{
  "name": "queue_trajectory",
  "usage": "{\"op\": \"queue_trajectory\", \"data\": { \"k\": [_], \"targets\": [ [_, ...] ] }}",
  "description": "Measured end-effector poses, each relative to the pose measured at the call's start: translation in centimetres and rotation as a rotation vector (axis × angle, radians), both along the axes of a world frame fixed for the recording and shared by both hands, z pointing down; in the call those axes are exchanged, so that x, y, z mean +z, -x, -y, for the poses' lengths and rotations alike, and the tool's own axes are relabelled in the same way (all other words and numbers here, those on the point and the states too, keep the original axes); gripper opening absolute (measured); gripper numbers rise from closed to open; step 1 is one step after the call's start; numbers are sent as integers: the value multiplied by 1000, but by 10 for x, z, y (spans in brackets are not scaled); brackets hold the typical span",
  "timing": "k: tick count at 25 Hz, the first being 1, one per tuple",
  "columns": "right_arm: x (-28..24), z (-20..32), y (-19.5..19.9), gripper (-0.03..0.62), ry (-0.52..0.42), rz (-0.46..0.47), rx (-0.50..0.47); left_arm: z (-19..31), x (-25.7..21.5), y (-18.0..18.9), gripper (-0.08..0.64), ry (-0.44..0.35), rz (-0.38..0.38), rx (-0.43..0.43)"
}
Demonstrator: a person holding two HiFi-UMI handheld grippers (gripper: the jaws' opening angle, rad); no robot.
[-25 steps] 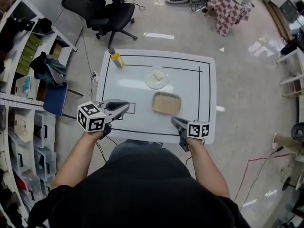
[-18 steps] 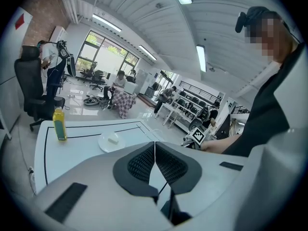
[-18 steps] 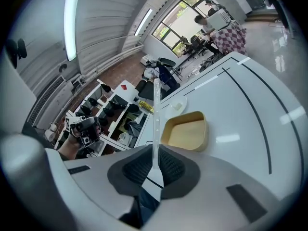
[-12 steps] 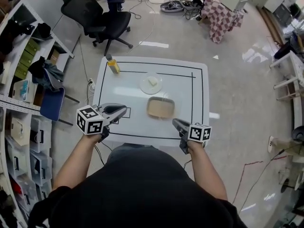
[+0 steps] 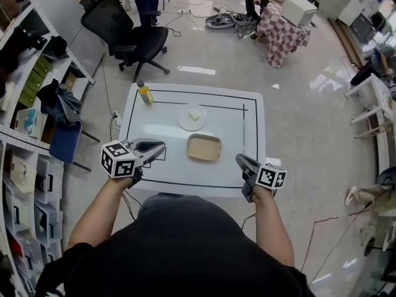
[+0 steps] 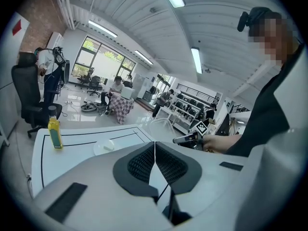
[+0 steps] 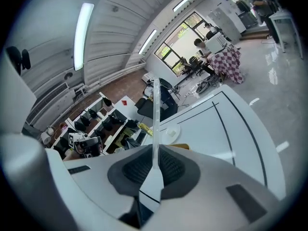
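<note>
Since the last entry your right hand-held gripper (image 5: 239, 159) has drifted out toward the near right corner of the surface (image 5: 154, 125). Your left hand-held gripper (image 5: 162, 145) sits much as it did, over the near left edge.

Left: jaws pressed together, nothing between them.

Right: jaws closed on a thin clear strip (image 7: 155, 109) that stands straight up from the seam. Only the right gripper view shows that strip; in the head view it cannot be made out.

The head view alone gives the layout:
- tray (image 5: 204, 148) ahead of the two grippers and between them
- plate (image 5: 192, 117) just beyond the tray
- bottle (image 5: 145, 94) at the far left corner

The left gripper view shows bottle, plate and your right hand-held gripper; the tray is hidden behind the gripper's own body. The right gripper view shows the plate and only a sliver of tray rim above its body.
</note>
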State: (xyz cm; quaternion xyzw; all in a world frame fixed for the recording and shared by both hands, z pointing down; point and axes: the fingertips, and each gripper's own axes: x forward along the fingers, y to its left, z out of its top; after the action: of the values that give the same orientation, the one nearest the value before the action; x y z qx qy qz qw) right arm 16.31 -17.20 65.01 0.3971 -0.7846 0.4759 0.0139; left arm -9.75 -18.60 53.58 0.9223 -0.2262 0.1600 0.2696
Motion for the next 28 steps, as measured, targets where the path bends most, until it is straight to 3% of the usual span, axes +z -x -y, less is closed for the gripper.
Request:
{"op": "queue_trajectory", "data": {
  "k": [10, 28],
  "targets": [
    [-51, -5, -59, 46, -106, -60, 101, -8, -14, -19, 25, -40, -8, 16],
    [-131, -23, -93, 46, -238, -85, 154, -6, -43, -44, 25, -92, -43, 49]
  ]
}}
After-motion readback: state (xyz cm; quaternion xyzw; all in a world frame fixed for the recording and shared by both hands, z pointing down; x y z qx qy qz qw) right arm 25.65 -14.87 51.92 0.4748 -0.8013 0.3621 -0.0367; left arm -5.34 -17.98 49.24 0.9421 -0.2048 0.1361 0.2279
